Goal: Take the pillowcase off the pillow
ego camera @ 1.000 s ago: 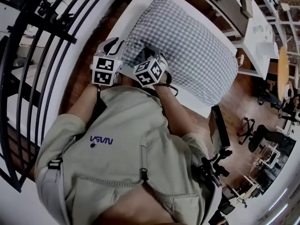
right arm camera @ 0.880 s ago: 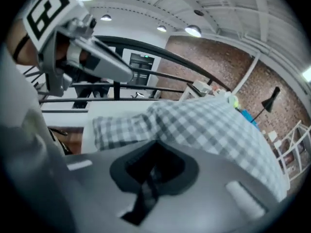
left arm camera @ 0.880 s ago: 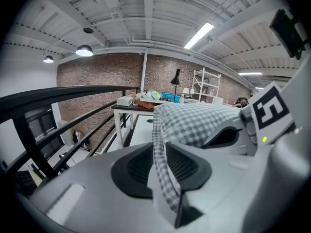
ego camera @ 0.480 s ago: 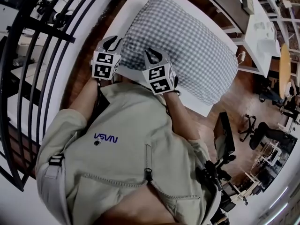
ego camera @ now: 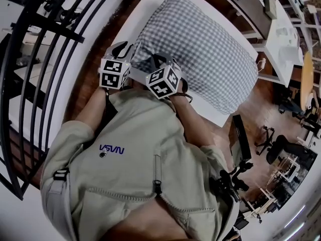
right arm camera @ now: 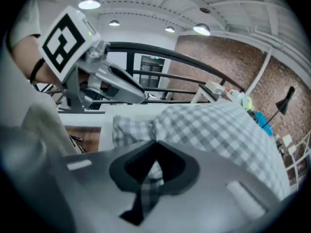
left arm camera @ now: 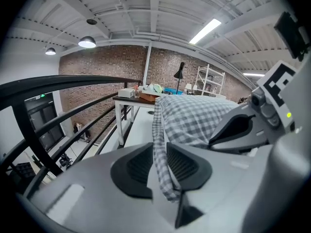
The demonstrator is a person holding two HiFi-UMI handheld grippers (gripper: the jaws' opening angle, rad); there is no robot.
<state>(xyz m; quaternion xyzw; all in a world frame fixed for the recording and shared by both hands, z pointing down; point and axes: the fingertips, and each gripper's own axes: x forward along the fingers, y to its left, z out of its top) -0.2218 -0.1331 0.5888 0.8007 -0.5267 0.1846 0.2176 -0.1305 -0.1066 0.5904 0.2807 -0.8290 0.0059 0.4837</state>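
**Both tongs at the open end of the pillowcase.** The checked pillowcase lay lengthwise on the white surface, reaching away beyond the tips of both tongs. Your left tongs were clamped on its hem, which ran upright between the pads. Your right tongs, just beside the left, pinched a fold of the same end. Their jaws had just eased slightly apart, with the cloth between them. You probably set the two grips side by side so that you could spread the mouth of the case. The case looked full along its whole length, so the pillow had likely not started to come out.
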